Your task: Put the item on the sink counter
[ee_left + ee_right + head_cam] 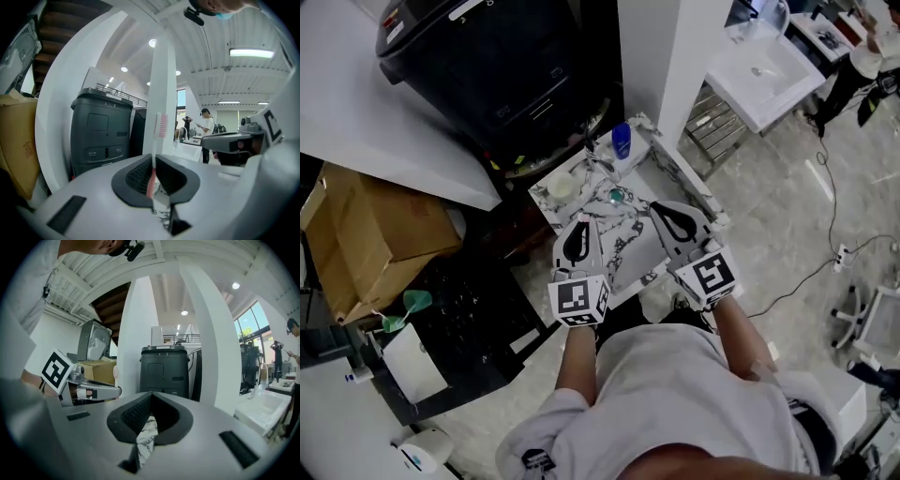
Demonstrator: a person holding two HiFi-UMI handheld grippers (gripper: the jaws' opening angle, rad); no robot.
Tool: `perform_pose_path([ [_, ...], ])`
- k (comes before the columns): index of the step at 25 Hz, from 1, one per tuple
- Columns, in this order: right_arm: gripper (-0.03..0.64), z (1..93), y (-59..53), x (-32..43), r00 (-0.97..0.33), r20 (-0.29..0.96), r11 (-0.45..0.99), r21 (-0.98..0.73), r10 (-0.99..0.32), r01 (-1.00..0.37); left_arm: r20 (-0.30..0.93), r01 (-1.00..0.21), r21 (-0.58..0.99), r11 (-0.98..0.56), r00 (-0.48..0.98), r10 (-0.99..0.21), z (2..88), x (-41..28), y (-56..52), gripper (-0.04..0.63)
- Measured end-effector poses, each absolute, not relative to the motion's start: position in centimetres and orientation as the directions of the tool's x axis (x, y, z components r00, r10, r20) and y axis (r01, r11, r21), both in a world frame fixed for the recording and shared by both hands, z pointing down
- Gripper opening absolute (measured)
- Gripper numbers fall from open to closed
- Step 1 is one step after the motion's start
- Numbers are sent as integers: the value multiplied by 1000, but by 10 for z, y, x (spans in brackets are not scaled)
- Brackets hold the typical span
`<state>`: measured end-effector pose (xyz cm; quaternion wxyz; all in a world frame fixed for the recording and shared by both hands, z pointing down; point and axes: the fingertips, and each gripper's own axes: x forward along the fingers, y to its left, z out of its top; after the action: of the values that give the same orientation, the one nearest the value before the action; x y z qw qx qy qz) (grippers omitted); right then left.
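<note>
- Clenching the handle of the toothbrush (pixel 160 125) between its pads, the left gripper (pixel 154 164) is holding it upright with the pink bristles at the top
- The right gripper (pixel 149 409) is hanging just right of it, its tongs pressed together on nothing
- Both are hovering over the near part of the marble sink counter (pixel 630 246), so the placing is looking not yet done: the brush is waiting to be lowered and let go
- A blue bottle (pixel 622 141) and a pale round item (pixel 562 186) are standing along the counter's far edge
- A large black unit (pixel 487 56) is standing beyond the counter, a cardboard box (pixel 375 234) is sitting to the left and a white basin (pixel 764 70) is showing far right, above pale stone flooring
</note>
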<state>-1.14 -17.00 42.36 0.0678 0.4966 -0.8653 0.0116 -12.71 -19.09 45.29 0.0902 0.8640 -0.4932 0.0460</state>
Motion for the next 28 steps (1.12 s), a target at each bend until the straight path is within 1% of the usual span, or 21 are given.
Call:
perform_pose_path([
  [4,5,438,-180,-17,-470,198,484,26,-860,-875,184,-836,115,-536,548,-816,461,-132,-210,31],
  [13,5,466,-200,-19,-367,268,378,-11,-891,-926,228,-776,136,-616,630,-743,483,-143,-248,31],
  [18,5,483,-209,-33,-332,285,344,-8,-899,-939,236,-763,159,-626,645,-727,493,-164,-270,31],
  [24,5,496,-208,-54,-302,307,314,-11,-902,-949,260,-730,187,-657,682,-684,501,-177,-284,31],
  [28,5,507,-209,-57,-296,326,304,-26,-898,-952,271,-726,197,-658,686,-676,508,-181,-291,31],
])
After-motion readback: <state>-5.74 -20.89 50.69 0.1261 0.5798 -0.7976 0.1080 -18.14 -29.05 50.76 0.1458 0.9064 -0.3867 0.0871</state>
